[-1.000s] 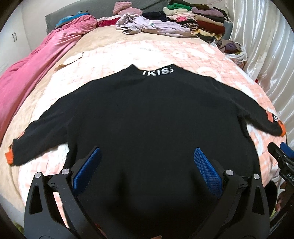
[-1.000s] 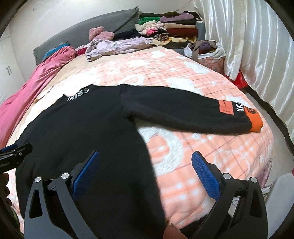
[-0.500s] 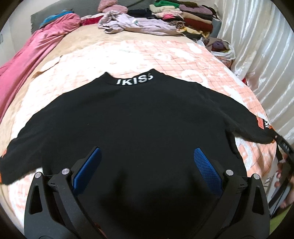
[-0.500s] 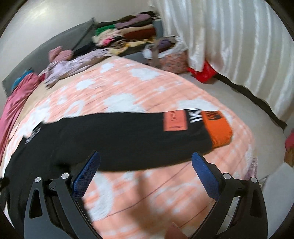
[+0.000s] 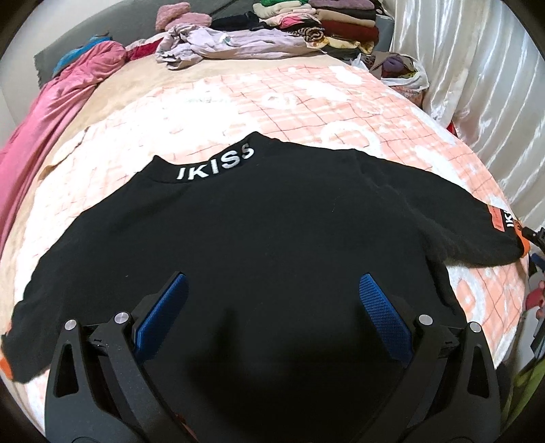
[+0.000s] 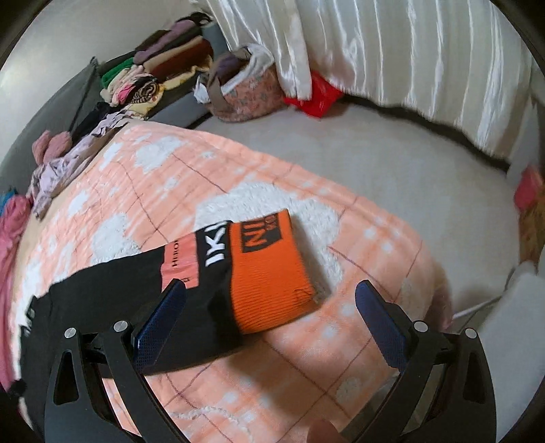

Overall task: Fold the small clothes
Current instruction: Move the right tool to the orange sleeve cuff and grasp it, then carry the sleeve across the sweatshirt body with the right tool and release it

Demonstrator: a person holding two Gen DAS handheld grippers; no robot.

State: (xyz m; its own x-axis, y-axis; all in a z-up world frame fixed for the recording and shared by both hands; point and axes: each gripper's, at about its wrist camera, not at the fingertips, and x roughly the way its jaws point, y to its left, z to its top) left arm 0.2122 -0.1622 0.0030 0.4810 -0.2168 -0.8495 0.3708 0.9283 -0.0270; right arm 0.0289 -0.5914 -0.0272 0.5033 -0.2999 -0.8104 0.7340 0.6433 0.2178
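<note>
Now, on a peach checked bedspread, the black sweater lies spread flat, its white-lettered collar at 12 o'clock from my left gripper, whose blue pads stand wide apart above the lower body of the garment, clamped on nothing. My right gripper hangs over the end of the right sleeve, fingers likewise spread, with the orange cuff sitting between them and a little toward 12 o'clock; whether a pad touches the cloth I cannot tell. I judge the step in hand to be taking that cuff so the sleeve can be folded across the body. To do it well I would come down squarely over the ribbed orange band, close on both layers of the cuff rather than the bedspread beneath, then carry it toward 9 o'clock, low and level. The left gripper could steady the torso so the sweater does not drag. A stack of folded clothes waits at the far end of the bed.
</note>
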